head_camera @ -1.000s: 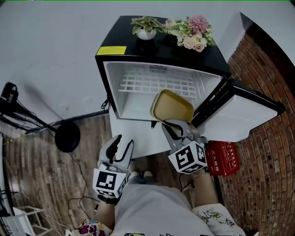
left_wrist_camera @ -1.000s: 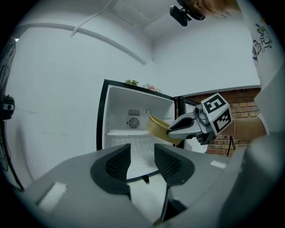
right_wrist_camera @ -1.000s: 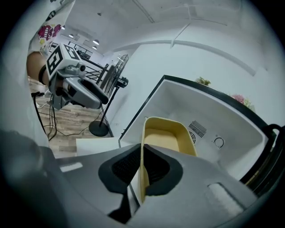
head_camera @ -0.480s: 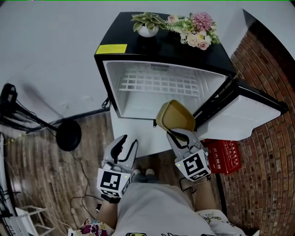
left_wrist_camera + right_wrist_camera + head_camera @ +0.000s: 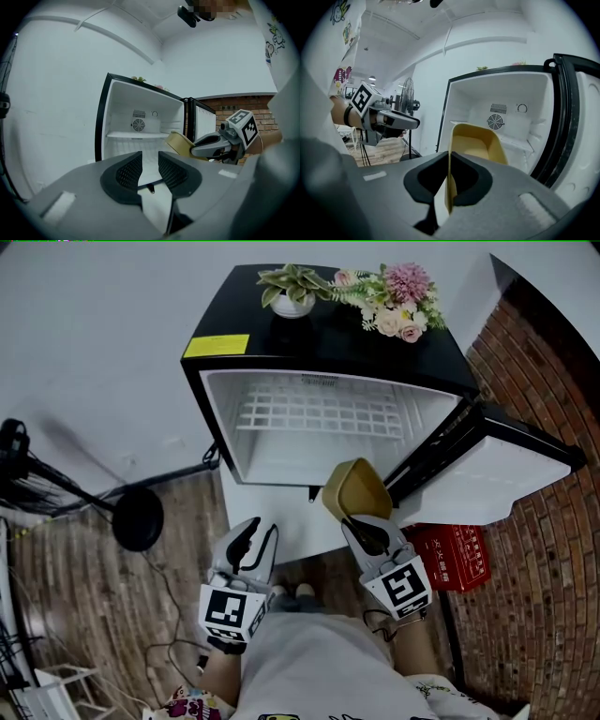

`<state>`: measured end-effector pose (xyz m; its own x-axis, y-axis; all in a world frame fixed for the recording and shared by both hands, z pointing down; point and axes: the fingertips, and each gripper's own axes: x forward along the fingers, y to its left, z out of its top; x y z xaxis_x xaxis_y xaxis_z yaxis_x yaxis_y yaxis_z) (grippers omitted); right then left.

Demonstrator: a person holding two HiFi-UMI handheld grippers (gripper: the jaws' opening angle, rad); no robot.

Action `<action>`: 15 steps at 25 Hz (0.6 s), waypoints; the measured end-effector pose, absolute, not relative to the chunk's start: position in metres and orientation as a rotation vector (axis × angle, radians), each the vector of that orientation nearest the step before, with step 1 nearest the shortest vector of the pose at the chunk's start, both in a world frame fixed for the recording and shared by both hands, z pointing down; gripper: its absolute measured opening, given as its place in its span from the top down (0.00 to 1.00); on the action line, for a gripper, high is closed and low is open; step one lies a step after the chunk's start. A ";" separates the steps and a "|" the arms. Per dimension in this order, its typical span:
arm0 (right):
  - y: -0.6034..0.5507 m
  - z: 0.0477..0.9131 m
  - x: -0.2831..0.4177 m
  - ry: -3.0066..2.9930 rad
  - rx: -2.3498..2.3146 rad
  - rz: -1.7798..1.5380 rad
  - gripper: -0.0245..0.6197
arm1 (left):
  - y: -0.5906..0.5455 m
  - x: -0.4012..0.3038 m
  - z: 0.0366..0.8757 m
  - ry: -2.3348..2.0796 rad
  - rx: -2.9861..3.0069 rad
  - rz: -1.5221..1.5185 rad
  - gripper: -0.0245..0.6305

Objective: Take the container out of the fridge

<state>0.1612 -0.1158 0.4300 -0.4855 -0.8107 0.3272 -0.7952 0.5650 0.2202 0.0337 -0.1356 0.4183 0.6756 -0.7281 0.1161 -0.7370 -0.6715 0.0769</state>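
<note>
- Right gripper [image 5: 449,171] pinches one thin side wall of the mustard-yellow plastic container [image 5: 476,143], its jaws pressed together on the rim.
- That container hangs tilted in the air, outside the cabinet, just in front of its lower edge.
- White-lined open fridge door [image 5: 497,470] is near it on the right.
- Left gripper [image 5: 150,166] waits lower left holding nothing. Its jaws have just been closing and stand partly apart.
- Behind them, the black mini fridge [image 5: 328,338] gapes open, showing its white wire shelf [image 5: 319,413].
- My worry is the edge-only pinch. A quick swing could make the container pivot, slip, or clip that door.
</note>
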 end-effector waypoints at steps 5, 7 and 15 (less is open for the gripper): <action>-0.115 0.432 0.166 -2.443 1.337 -0.003 0.94 | -0.139 0.035 0.421 -1.212 2.752 0.126 0.84; -0.115 0.432 0.169 -2.452 1.357 0.017 0.94 | -0.141 0.036 0.424 -1.211 2.749 0.126 0.86; -0.120 0.432 0.176 -2.519 1.405 0.093 0.94 | -0.147 0.036 0.430 -1.224 2.728 0.139 0.92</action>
